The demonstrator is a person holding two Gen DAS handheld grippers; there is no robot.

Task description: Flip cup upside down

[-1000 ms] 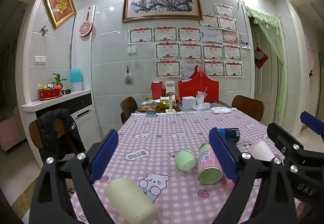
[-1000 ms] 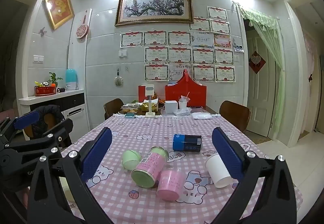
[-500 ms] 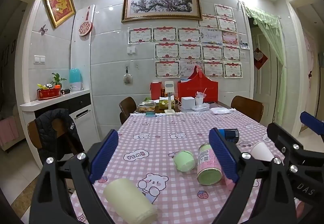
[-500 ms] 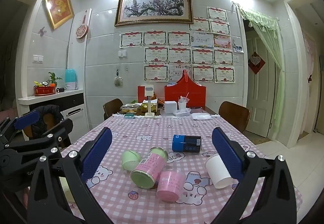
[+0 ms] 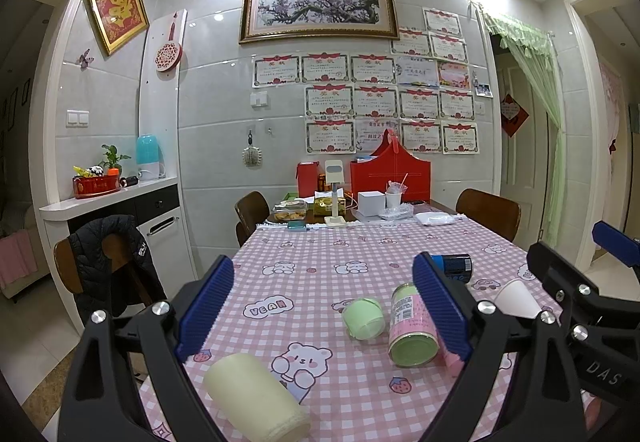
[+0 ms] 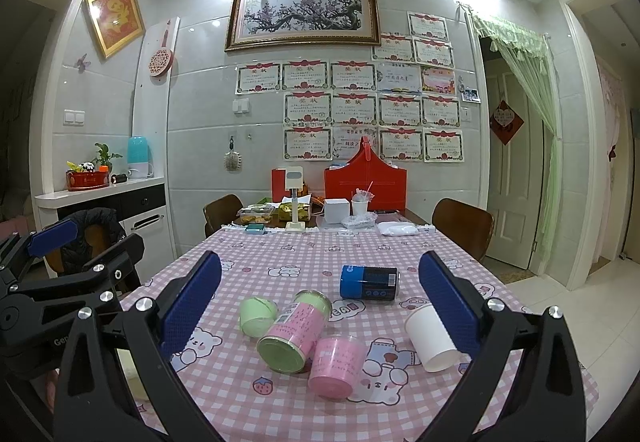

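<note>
Grippers both hover above the near end of the table, nothing between the fingers. Left gripper: jaws spread wide, holding nothing. Right gripper: same, wide open and holding nothing.

6 containers lie on their sides on the pink checked tablecloth; which one is the task cup can't be told.
- cream cup: nearest the left gripper, low between its fingers, well apart from the rest.
- green cup: just left of the pink can, looks to be touching it.
- pink can: green ends, lying diagonally, near end facing the camera.
- pink cup: right against the pink can's near end.
- white paper cup: mouth toward the camera, just beside the right gripper's right finger in view, partly hidden by it.
- blue can: farther back, apart from the cluster.

Far end of the table: red box, white box, phone stand, food packs. Wooden chairs on both sides; black jacket draped over the left one. Framed painting and rows of certificates on the tiled wall.
</note>
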